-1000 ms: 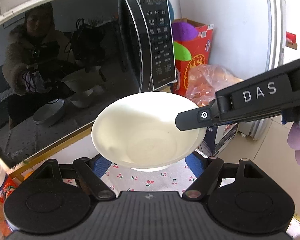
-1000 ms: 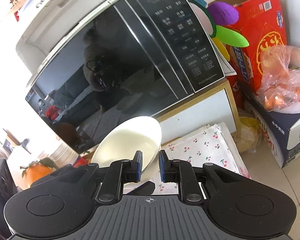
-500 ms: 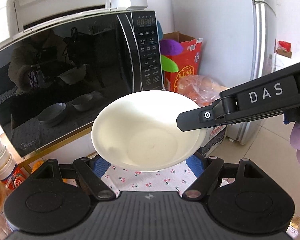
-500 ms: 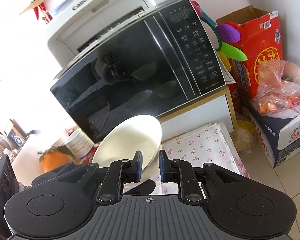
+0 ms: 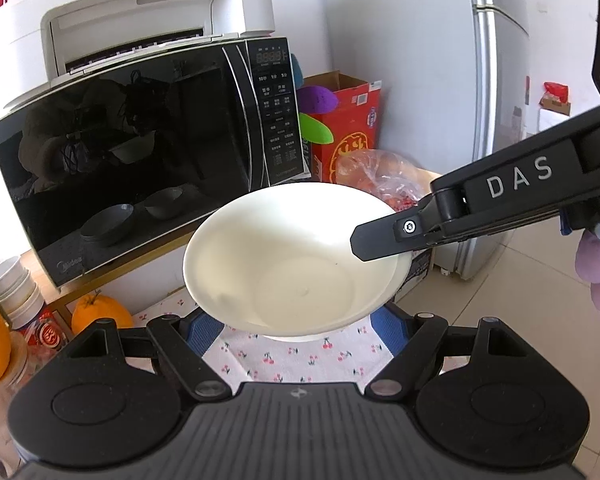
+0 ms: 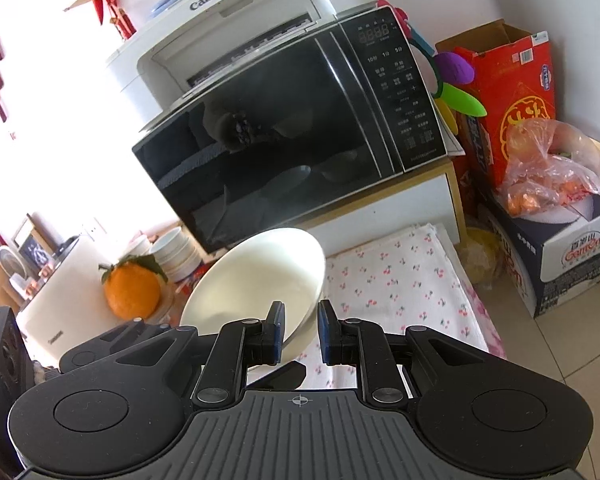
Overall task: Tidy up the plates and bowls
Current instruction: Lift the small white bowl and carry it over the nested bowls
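A white bowl [image 5: 296, 260] hangs in the air above a cherry-print cloth [image 5: 296, 354]. My right gripper [image 6: 299, 330] is shut on its rim, and one of its black fingers [image 5: 384, 236] reaches over the bowl's right edge in the left wrist view. The bowl [image 6: 256, 280] tilts to the left of the right gripper's blue pads. My left gripper [image 5: 296, 330] sits below the bowl with its blue pads wide apart on either side of the bowl's base, touching nothing that I can see.
A black microwave [image 5: 140, 152] with a white Canon printer [image 5: 156, 12] on top stands behind. Oranges [image 5: 100, 314] and stacked small bowls [image 6: 176, 252] are at the left. A red box [image 6: 512, 92], a bag of fruit [image 6: 548, 168] and a fridge [image 5: 480, 80] are at the right.
Both grippers and the bowl have pulled back and away from the microwave, so the printer, oranges and more of the floor have come into view. The grip on the bowl is unchanged.
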### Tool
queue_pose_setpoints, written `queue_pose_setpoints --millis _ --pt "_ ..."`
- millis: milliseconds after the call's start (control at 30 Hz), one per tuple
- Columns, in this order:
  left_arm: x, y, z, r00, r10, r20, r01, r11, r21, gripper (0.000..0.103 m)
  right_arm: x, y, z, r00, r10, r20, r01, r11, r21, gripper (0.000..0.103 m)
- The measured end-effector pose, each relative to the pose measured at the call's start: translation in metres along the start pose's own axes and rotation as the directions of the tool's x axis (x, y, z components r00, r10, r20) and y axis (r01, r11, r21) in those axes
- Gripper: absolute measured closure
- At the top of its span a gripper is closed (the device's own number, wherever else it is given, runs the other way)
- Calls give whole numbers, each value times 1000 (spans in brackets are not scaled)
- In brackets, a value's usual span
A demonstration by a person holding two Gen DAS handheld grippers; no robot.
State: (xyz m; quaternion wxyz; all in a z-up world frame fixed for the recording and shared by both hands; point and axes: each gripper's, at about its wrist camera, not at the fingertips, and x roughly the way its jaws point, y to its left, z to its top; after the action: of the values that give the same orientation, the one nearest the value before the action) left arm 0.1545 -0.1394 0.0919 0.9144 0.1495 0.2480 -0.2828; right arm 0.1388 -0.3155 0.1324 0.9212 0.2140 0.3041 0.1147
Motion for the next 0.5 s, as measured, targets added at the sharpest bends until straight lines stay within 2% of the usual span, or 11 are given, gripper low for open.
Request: queue_pose_setpoints --millis 333,500 --pt "-20 -5 -24 1000 -8 -12 7 1000 -5 26 -15 10 -34 999 3 -32 -3 1000 -9 86" --pt "-23 -3 -36 999 -37 -21 36 999 -37 26 -17 14 -50 999 -8 -46 6 999 -35 85"
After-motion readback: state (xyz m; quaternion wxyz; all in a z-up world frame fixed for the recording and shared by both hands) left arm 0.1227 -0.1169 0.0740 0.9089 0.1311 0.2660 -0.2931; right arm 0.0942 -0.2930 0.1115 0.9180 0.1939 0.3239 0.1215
